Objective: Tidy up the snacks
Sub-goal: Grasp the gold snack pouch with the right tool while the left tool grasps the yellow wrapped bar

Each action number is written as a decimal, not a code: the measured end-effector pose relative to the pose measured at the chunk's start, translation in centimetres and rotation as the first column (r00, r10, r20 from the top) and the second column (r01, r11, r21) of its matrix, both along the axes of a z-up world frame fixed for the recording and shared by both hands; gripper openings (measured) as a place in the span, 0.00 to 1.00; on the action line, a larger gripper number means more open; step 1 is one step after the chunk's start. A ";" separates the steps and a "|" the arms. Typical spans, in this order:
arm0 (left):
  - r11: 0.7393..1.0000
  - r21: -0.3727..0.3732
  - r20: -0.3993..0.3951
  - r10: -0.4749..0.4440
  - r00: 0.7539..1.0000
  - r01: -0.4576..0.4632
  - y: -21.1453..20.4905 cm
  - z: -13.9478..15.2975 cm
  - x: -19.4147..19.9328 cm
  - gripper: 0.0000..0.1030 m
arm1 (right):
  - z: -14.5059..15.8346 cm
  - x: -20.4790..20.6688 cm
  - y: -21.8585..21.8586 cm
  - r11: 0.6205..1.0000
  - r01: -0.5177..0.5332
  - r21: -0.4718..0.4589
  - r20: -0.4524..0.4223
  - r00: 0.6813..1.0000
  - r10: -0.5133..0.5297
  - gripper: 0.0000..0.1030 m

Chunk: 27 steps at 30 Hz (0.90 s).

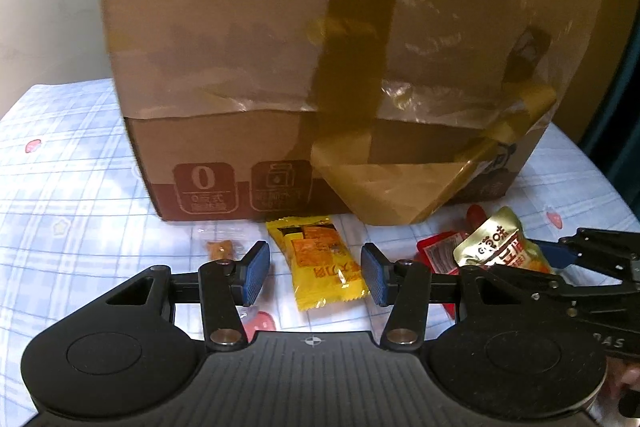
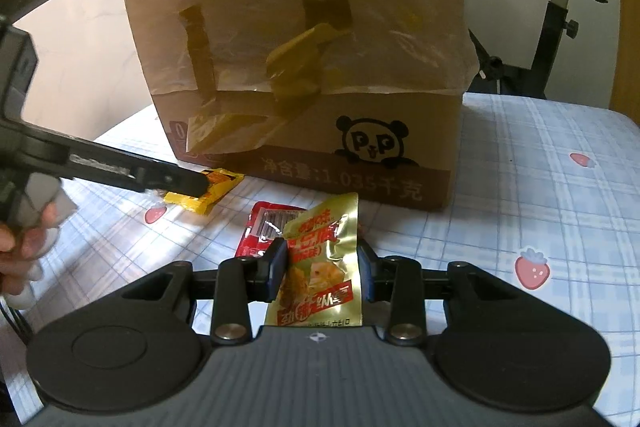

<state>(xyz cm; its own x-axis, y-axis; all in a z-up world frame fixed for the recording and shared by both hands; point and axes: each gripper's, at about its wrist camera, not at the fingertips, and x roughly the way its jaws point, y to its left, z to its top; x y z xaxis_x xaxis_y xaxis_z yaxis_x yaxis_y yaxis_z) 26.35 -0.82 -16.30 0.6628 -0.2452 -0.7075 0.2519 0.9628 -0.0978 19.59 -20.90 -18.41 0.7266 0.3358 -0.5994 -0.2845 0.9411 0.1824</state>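
My right gripper (image 2: 323, 269) is clamped on the gold snack pouch (image 2: 320, 267); both blue pads press its side edges and the pouch stands upright between them, its printed face toward the camera. Behind it, at 11 o'clock from the pouch, a red packet (image 2: 256, 231) lies flat on the cloth, partly covered by the gold pouch.

My left gripper (image 1: 316, 275) has its jaws apart, straddling the yellow snack packet (image 1: 320, 259). The packet lies flat on the cloth between the pads; they do not press on it. In the right wrist view this gripper comes in from 9 o'clock, its tip over the yellow packet (image 2: 212, 189), with my hand (image 2: 20, 247) on its handle at the left edge.

At 10 o'clock from the left gripper's pads sits a small clear-wrapped brown sweet (image 1: 220, 249). In the left wrist view the gold pouch (image 1: 500, 243) and red packet (image 1: 438, 255) sit at 3 o'clock, with the right gripper's fingers beside them.

A taped cardboard box (image 2: 304, 67) with a panda logo stands at 12 o'clock just behind all the snacks. Everything rests on a blue plaid cloth with strawberry prints (image 2: 540, 187).
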 end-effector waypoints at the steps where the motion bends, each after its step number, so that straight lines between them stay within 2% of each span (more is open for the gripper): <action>1: 1.000 0.005 -0.002 -0.004 1.000 0.004 -0.3 -0.2 0.2 0.52 | 0.0 0.0 -0.1 1.000 0.000 0.006 -0.001 1.000 0.000 0.37; 7: 1.000 0.028 0.012 -0.005 1.000 0.005 -1.4 -1.2 0.7 0.52 | -0.1 0.1 -0.2 1.000 0.001 0.022 -0.005 1.000 -0.001 0.37; 9: 0.999 0.036 0.027 0.005 1.000 -0.006 -1.5 -1.4 0.3 0.40 | -0.1 0.1 -0.3 1.000 0.002 0.026 -0.006 1.000 -0.001 0.37; 11: 1.000 0.005 0.029 0.023 0.999 -0.023 -1.1 -1.7 -0.2 0.36 | 0.0 0.1 -0.5 1.000 0.002 0.030 -0.007 1.000 -0.002 0.37; 14: 0.999 -0.030 0.022 0.036 0.999 -0.035 -0.9 -1.7 -1.2 0.36 | 0.0 0.2 -0.6 0.999 0.004 0.040 -0.011 1.000 -0.003 0.37; 20: 0.999 -0.043 0.030 0.023 0.999 -0.021 -0.7 -1.9 -3.8 0.36 | -0.2 0.5 -1.4 0.996 0.018 0.092 -0.035 0.999 -0.015 0.38; 23: 0.997 -0.063 0.033 0.035 0.999 -0.033 -0.5 -2.1 -4.4 0.36 | -0.1 0.3 -1.4 0.996 0.021 0.090 -0.032 0.999 -0.018 0.38; 27: 0.998 -0.055 0.038 0.037 0.999 -0.035 -0.7 -2.4 -4.4 0.36 | 0.0 0.1 -1.4 0.996 0.020 0.088 -0.024 1.000 -0.018 0.38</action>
<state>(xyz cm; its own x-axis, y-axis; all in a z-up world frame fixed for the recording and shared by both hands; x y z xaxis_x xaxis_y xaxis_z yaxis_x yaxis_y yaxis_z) 21.96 -1.56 -18.70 0.6988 -0.2580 -0.6672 0.2217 0.9649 -0.1409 19.67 -22.33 -18.42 0.7195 0.3748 -0.5847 -0.2617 0.9261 0.2717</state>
